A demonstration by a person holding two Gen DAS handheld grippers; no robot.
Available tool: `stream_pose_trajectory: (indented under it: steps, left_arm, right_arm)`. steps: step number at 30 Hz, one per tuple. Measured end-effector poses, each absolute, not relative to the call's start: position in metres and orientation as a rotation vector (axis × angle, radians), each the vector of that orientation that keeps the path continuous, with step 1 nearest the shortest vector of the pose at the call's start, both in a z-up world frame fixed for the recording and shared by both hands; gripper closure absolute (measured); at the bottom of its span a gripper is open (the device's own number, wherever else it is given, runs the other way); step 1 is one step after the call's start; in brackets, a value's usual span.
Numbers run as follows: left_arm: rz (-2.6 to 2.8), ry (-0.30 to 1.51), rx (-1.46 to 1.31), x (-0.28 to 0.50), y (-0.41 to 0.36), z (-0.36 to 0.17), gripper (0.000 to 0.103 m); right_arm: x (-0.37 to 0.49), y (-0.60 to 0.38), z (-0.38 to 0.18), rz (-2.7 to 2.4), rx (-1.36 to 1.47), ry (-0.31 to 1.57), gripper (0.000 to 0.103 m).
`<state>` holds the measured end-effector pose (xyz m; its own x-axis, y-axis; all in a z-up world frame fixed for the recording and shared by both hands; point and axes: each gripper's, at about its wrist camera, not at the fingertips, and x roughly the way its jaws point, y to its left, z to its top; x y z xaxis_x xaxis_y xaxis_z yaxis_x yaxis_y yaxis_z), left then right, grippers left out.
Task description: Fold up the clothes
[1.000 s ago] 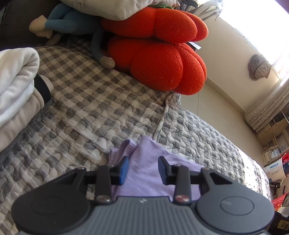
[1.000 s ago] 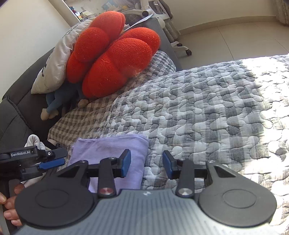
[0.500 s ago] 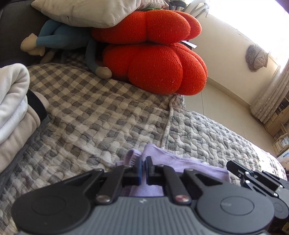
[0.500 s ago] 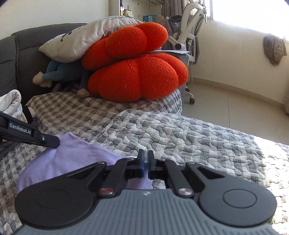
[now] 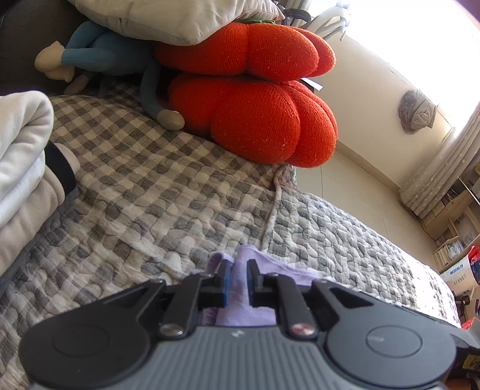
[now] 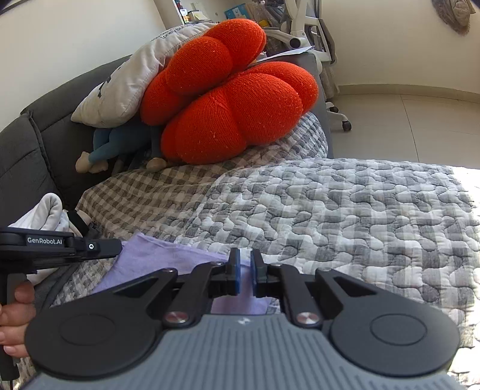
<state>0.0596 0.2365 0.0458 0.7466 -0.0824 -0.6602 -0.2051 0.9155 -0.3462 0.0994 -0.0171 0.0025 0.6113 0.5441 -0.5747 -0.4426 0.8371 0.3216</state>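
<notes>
A lilac cloth lies folded on the grey checked quilt, close to both tools. In the left wrist view a bunched ridge of that cloth stands up between the blue pads, and my left gripper is shut on it. From the right wrist view the left gripper shows side-on at the cloth's left edge, held by a hand. My right gripper is shut on the cloth's near right edge, with pale lilac fabric filling the narrow gap between its pads.
A stack of folded white and beige clothes sits at the left. Orange pumpkin cushions, a grey pillow and a blue doll lean on the dark sofa back. Bare quilt spreads right; tiled floor lies beyond.
Both grippers were open over the cloth a second ago and have closed on it. Their pads now stand slightly wider apart than half a second ago, with cloth between them.
</notes>
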Motion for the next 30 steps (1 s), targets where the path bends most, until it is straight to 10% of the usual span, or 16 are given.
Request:
stream_pose_trajectory:
  steps: [7,13,30]
  left_arm:
    - [0.098,0.739,-0.315,0.061,0.224,0.041,0.077]
    - [0.117,0.773,-0.221,0.063,0.215,0.039,0.098]
    - [0.182,0.81,-0.197,0.061,0.24,0.032,0.102]
  right_arm:
    - [0.087,-0.001,0.007,0.552,0.059,0.635,0.088]
    - [0.075,-0.021,0.025,0.562,0.109,0.612,0.088]
    - [0.04,0.005,0.018,0.643,-0.078,0.634,0.089]
